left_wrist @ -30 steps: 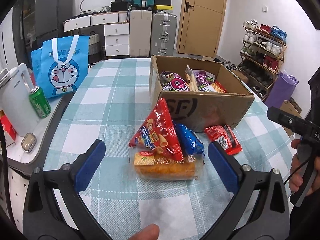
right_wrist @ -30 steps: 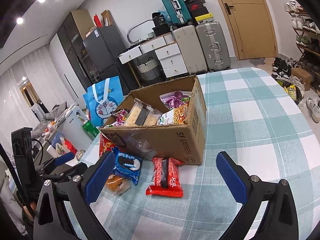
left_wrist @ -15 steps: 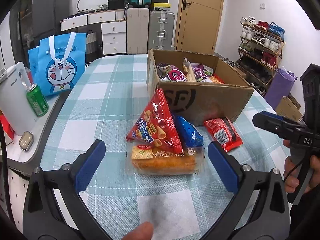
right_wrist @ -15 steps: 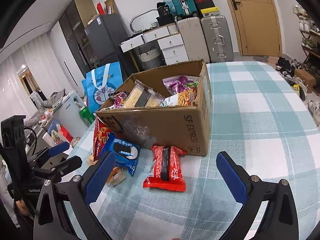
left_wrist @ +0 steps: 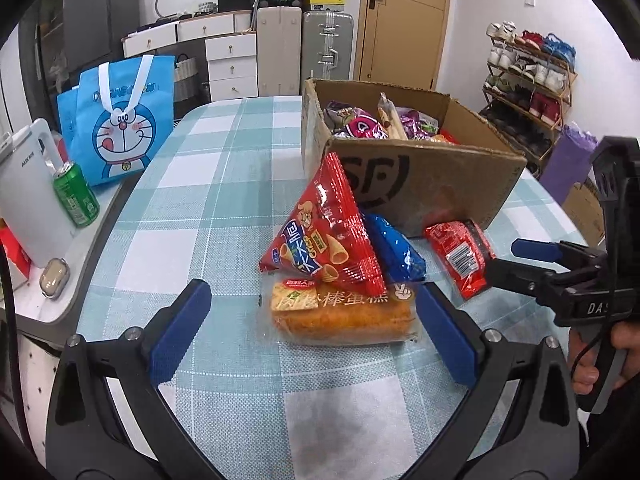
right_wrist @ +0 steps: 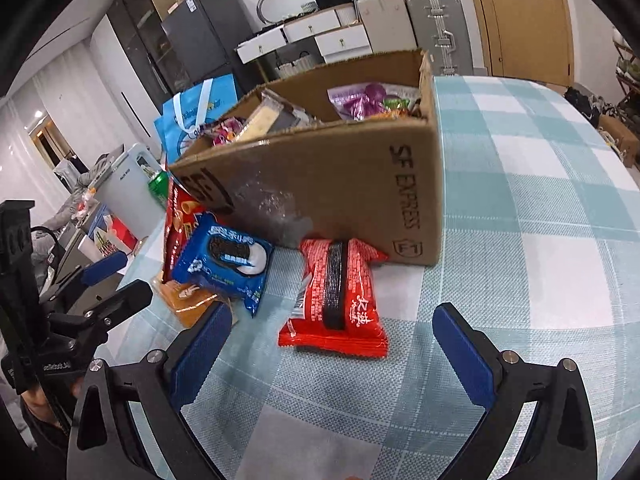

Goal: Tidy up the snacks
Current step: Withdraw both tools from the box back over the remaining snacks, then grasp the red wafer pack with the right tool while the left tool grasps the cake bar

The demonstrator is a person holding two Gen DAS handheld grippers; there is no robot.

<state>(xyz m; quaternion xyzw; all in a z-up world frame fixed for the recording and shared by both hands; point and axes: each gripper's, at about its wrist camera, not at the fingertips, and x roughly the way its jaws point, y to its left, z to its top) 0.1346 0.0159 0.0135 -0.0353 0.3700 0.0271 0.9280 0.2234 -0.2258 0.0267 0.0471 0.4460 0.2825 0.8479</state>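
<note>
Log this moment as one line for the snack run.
left gripper: open, at cake pack | right gripper: open, at red packet | four snacks outside cardboard box

The table (left_wrist: 224,208) wears a teal-and-white checked cloth; on it stands an open cardboard box (left_wrist: 424,184) filled with snack packets. Just before the box lie a clear-wrapped cake roll (left_wrist: 344,314), bearing a red cone-chip bag (left_wrist: 328,236) and a blue cookie pack (right_wrist: 224,260); beside them lies a red packet (right_wrist: 340,296) flat.
</note>
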